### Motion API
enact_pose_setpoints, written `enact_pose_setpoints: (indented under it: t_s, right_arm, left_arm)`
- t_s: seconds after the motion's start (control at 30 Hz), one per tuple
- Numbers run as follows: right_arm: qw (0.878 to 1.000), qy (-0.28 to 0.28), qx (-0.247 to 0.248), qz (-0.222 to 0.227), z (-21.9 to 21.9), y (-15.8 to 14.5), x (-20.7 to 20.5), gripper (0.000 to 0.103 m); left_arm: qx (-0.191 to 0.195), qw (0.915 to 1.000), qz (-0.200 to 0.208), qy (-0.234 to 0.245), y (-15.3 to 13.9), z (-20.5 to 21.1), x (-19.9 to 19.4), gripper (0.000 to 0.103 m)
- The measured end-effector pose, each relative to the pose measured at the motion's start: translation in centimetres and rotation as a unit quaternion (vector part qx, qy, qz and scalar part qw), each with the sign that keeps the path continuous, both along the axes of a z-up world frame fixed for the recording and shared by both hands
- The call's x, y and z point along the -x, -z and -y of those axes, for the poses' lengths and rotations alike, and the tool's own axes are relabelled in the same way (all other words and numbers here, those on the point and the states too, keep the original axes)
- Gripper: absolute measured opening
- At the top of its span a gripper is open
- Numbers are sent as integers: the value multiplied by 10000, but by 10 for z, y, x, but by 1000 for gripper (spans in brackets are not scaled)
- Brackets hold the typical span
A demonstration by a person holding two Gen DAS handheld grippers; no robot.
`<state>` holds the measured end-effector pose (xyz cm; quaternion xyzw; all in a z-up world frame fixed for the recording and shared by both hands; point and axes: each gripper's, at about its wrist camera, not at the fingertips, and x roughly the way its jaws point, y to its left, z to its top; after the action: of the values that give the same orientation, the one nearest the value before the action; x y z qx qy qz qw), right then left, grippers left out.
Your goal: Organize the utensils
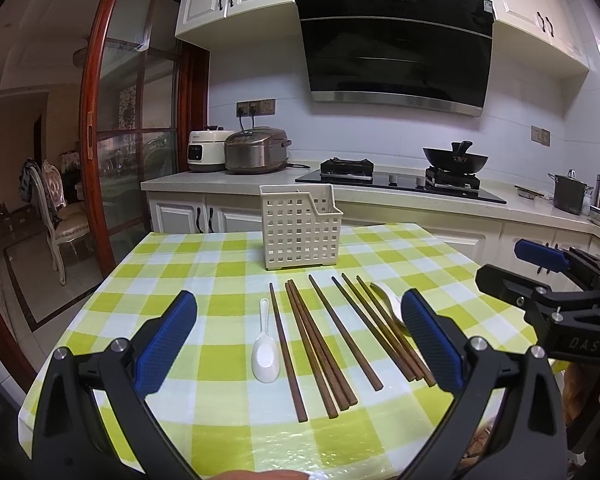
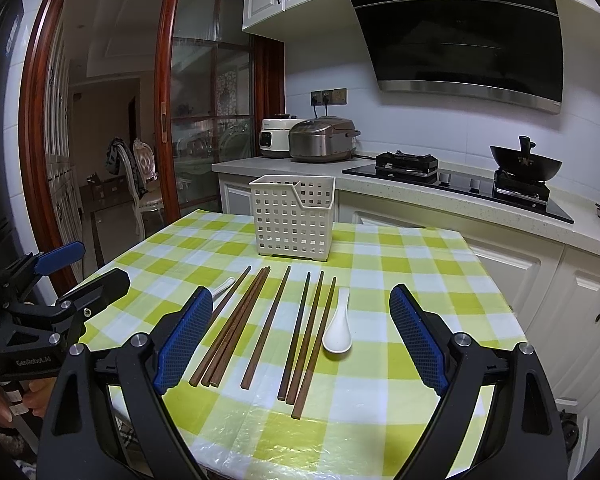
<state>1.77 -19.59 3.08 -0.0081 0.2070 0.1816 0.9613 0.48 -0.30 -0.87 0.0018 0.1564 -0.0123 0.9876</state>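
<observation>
Nearest in each wrist view, the left tool (image 1: pixel 300 340) and the right tool (image 2: pixel 302 340) hover low over the front edge of the tabletop (image 1: pixel 172 280), both spread wide with nothing between their blue pads.

Just beyond them lie the chopsticks (image 1: pixel 320 344) in a loose row. Their long axes run away from the tools toward the far side, so either tool faces them end-on. A white spoon (image 1: pixel 265 354) flanks the row on the left and a second spoon (image 2: pixel 338 330) on the right, bowls toward the tools, handles pointing away.

Farther back stands the white slotted basket (image 1: pixel 300 232), upright and empty as far as shows, straight ahead of the row. The left tool seems better placed for the left spoon and the right tool for the other.
</observation>
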Motion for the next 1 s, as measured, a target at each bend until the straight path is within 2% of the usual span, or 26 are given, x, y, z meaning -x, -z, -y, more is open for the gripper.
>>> enact_pose_setpoints:
  t_s: [1.0]
  right_arm:
    - [10000, 7, -42, -27, 1, 1, -1, 85]
  left_arm:
    - [18, 10000, -15, 0, 0, -1, 0, 99]
